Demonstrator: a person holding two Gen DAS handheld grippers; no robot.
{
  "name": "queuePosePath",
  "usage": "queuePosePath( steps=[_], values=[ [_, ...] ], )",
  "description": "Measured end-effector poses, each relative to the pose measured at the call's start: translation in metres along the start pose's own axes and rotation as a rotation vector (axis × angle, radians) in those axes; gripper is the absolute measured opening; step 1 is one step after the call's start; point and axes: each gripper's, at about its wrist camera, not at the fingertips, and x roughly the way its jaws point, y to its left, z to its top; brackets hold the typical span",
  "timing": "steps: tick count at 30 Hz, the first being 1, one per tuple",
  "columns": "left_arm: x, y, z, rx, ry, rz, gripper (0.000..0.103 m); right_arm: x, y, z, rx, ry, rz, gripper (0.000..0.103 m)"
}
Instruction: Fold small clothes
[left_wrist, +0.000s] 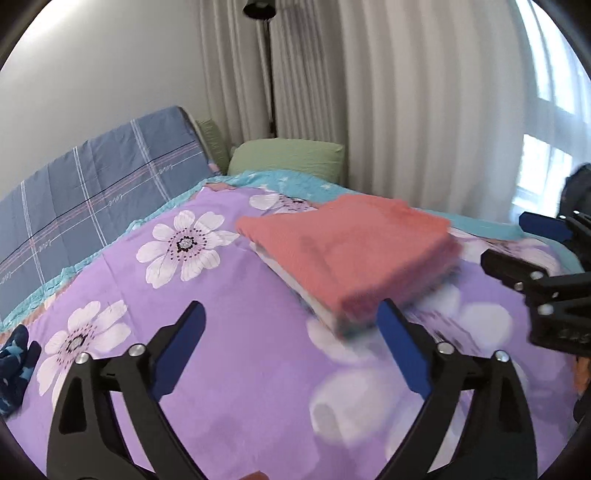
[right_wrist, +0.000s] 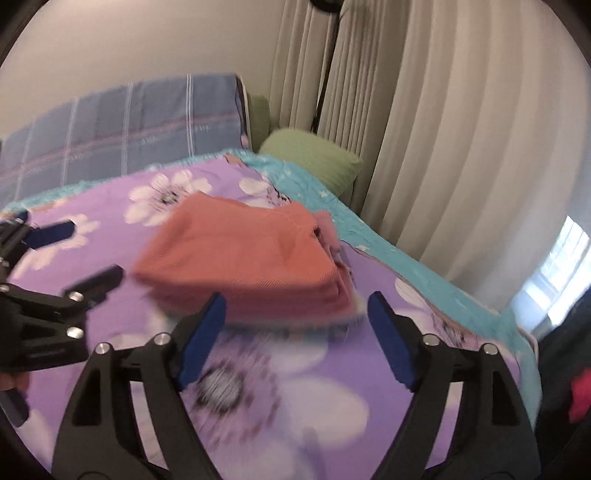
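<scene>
A folded salmon-pink garment (left_wrist: 351, 251) (right_wrist: 243, 254) lies on top of a small stack of paler folded clothes on the purple flowered bedspread (left_wrist: 229, 369) (right_wrist: 295, 387). My left gripper (left_wrist: 290, 306) stands open just short of the stack's near-left corner, with nothing between its blue pads. It also shows at the left of the right wrist view as the left gripper (right_wrist: 92, 249), beside the stack. My right gripper (right_wrist: 295, 297) is open too, its fingertips just in front of the stack's near edge and holding nothing. It appears as the right gripper (left_wrist: 517, 240) at the right edge of the left wrist view.
A blue plaid quilt (left_wrist: 92, 206) and a green pillow (left_wrist: 288, 155) lie at the head of the bed. Cream curtains (left_wrist: 406, 110) and a lamp pole (left_wrist: 267, 74) stand behind. A dark blue patterned garment (left_wrist: 13, 365) lies at the left edge. Something red (right_wrist: 581, 395) sits off the bed's right side.
</scene>
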Motion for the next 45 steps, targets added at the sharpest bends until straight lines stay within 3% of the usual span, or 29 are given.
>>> queuePosePath(
  steps=[4, 9, 14, 24, 35, 45],
  values=[
    [-0.053, -0.006, -0.023, -0.013, -0.041, -0.057, 0.102, -0.058, 0.01, -0.028, 0.075, -0.014, -0.009, 0.088],
    [-0.097, -0.014, -0.046, 0.003, -0.055, -0.105, 0.102, -0.097, 0.037, -0.051, 0.022, -0.04, -0.071, 0.093],
    [-0.133, -0.017, -0.062, 0.026, -0.062, -0.13, 0.102, -0.127, 0.05, -0.061, 0.042, -0.051, -0.057, 0.095],
    [-0.175, 0.002, -0.075, -0.06, -0.097, -0.099, 0.102, -0.173, 0.058, -0.064, 0.025, -0.116, -0.093, 0.097],
    [-0.204, -0.012, -0.084, 0.002, -0.136, -0.087, 0.102, -0.195, 0.067, -0.076, 0.006, -0.13, -0.122, 0.097],
    [-0.211, -0.008, -0.09, -0.033, -0.121, -0.108, 0.102, -0.205, 0.064, -0.08, 0.023, -0.137, -0.137, 0.098]
  ],
)
